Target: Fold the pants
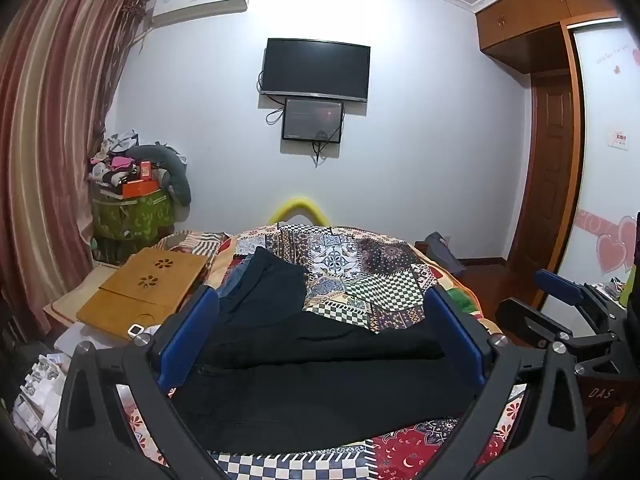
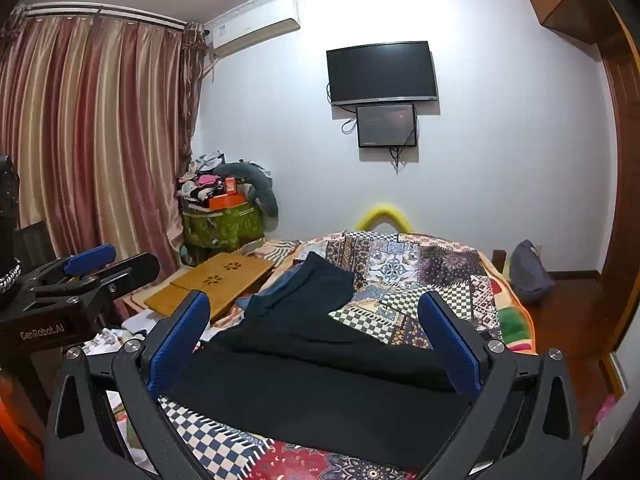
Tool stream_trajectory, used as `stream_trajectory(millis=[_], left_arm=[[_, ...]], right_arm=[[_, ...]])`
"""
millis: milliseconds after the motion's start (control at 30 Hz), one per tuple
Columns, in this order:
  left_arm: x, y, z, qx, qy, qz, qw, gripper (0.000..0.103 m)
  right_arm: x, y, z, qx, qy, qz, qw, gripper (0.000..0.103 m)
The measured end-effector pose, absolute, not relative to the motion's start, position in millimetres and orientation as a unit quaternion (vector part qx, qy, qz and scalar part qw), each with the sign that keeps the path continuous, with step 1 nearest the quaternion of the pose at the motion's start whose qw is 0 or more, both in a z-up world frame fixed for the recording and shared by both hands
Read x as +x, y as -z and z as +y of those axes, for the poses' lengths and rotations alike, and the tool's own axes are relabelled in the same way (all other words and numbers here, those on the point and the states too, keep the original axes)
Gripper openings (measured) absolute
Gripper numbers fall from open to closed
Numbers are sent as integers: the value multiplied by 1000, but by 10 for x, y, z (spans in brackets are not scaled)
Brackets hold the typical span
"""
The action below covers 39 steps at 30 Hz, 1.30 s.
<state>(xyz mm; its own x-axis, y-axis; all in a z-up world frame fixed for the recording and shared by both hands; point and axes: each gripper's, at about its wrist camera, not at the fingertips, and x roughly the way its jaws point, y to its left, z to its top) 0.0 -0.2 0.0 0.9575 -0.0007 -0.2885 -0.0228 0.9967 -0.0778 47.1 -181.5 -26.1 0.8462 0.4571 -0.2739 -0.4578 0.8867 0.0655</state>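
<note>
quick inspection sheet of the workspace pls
surface: bed under a patchwork blanket
job's things: black pants lying across the near blanket, one leg angled away
clutter: wooden lap desk left of the pants; piled green bin
grippers: left gripper and right gripper both open above the pants, holding nothing
cables: loose cords under the tv and small monitor
surroundings: striped curtain, air conditioner, wardrobe

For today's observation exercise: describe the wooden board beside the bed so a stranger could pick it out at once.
Start at the striped curtain and drop to the bed's patchwork quilt. At the quilt's curtain-side edge lies the flat wooden board, next to the black pants. Alone among its neighbours, it has two flower-shaped cut-outs.
</note>
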Motion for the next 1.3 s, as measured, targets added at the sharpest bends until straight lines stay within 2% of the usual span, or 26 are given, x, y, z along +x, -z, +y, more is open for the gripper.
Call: stream_trajectory(millis=[1300], left_arm=[[1, 71, -23, -40, -3, 142, 989, 103]], right_arm=[[439, 251, -1850, 10, -212, 141, 967, 103]])
